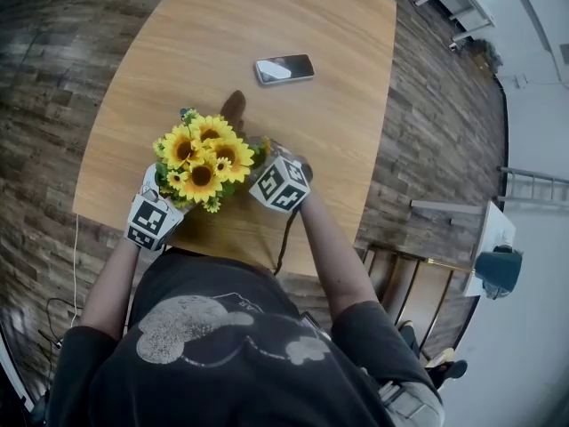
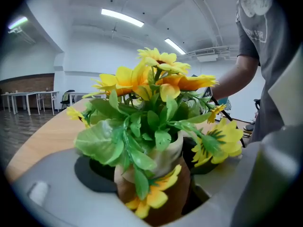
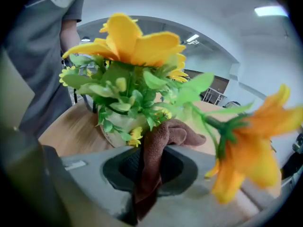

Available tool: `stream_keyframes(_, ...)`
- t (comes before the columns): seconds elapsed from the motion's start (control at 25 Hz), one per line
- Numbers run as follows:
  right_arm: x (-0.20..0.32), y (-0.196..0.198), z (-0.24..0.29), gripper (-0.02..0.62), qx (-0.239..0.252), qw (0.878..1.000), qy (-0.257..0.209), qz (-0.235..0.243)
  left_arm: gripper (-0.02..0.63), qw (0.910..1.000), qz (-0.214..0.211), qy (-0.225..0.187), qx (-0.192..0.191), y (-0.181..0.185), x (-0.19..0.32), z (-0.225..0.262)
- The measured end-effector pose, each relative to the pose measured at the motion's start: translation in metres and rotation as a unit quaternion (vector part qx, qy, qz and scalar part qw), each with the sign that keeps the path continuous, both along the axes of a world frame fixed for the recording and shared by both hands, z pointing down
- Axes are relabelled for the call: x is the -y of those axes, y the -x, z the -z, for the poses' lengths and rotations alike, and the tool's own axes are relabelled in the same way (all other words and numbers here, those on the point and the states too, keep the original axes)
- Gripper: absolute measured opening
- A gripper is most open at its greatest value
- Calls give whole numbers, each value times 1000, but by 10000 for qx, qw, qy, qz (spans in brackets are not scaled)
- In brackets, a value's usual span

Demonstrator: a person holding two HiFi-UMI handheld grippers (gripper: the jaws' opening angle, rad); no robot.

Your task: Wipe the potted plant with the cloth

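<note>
Brown cloth [image 3: 158, 148] pinched tight in my right gripper [image 3: 147, 170], its free end just beside the potted plant [image 1: 203, 160]. Right forearm reaches in on the plant's right, gripper tilted down. Left forearm comes in on its left, left gripper [image 2: 158, 178] clamped across the pot. Plant stands on the wooden table [image 1: 267, 16]. Phone [image 1: 284, 68] lies beyond it, well apart.

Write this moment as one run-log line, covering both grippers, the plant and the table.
left gripper: shut on pot | right gripper: shut on brown cloth, close to lower leaves | phone: on table beyond plant
</note>
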State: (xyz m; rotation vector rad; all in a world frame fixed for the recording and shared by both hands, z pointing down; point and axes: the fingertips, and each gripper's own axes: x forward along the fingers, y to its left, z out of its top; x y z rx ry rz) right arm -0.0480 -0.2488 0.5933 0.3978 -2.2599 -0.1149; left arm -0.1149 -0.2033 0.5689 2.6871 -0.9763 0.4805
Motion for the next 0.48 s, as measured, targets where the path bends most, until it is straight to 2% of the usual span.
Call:
stream_keyframes(0.16, -17, -4, 1, 44, 9, 10000, 15, -54, 457, 10000, -28, 30, -80, -3, 2, 7)
stream_keyframes(0.48, -51, -14, 5, 46, 224, 9985, 139, -484, 459, 9997, -221, 33, -131, -8, 3, 4)
